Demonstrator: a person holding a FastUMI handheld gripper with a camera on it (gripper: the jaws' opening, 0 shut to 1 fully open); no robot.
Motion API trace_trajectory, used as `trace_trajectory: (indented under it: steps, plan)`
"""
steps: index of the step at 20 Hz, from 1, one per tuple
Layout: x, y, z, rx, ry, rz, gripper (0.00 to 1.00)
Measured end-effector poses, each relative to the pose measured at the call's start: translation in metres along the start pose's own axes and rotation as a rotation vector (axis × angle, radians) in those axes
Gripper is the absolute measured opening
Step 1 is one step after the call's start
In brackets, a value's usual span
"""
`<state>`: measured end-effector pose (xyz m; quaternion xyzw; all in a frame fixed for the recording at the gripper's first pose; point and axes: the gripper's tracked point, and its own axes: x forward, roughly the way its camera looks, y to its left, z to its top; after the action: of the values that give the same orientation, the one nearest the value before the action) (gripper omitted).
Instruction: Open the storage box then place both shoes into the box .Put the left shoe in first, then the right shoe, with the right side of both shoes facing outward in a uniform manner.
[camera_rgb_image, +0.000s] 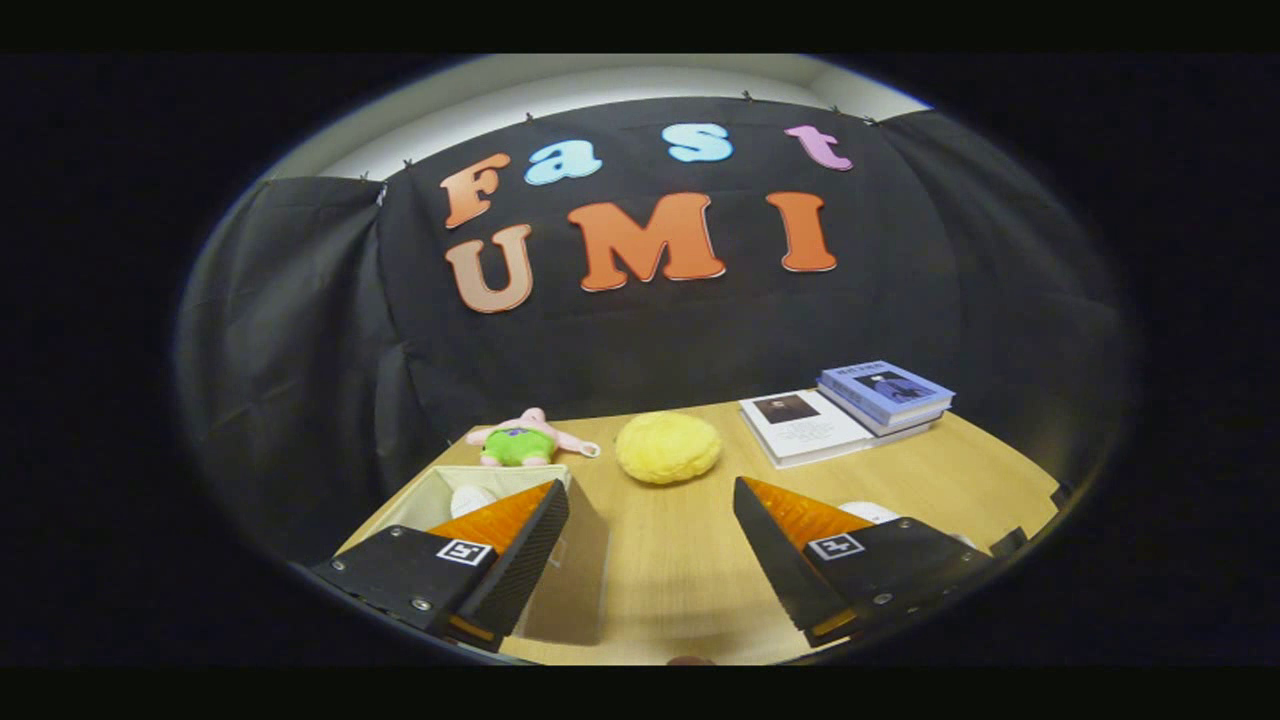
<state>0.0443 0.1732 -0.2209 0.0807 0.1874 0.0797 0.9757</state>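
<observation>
**Q:** Since the camera rides on the claw, what sits closest to it?

**A:** The gripper (650, 545) itself. Its two fingers stand wide apart with bare wooden table (660, 570) between them, and they hold nothing.

**Q:** Where is the storage box?

**A:** One box (440, 500) sits at the table's near left corner, open at the top. The left finger covers much of it, so I can see its pale inner walls and one side but not its whole outline. Something white and rounded (470, 498) shows inside, mostly hidden; I cannot tell what it is.

**Q:** And the shoes?

**A:** One white curved shape (870, 512) peeks out just behind the right finger, on the table. So little shows that I cannot say it is a shoe, or which one.

**Q:** What lies beyond the fingers?

**A:** One round yellow cushion (667, 447) rests near the middle of the table. Left of it, just past the box, lies one small pink plush toy (525, 440) in green shorts. At the far right are three books: a white book (805, 425) lying flat, and a blue book (885, 390) stacked on another, touching it. Behind the table hangs a black cloth wall (300, 350).
</observation>
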Motion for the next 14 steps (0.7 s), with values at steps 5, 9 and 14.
trace_trajectory:
  steps: [5,9,14]
  plan:
    - [-0.007,-0.079,-0.006,-0.017,0.000,-0.081,0.99]
    - [-0.009,-0.134,-0.023,-0.044,0.035,-0.144,0.99]
    - [-0.008,-0.183,-0.052,-0.034,0.096,-0.162,0.99]
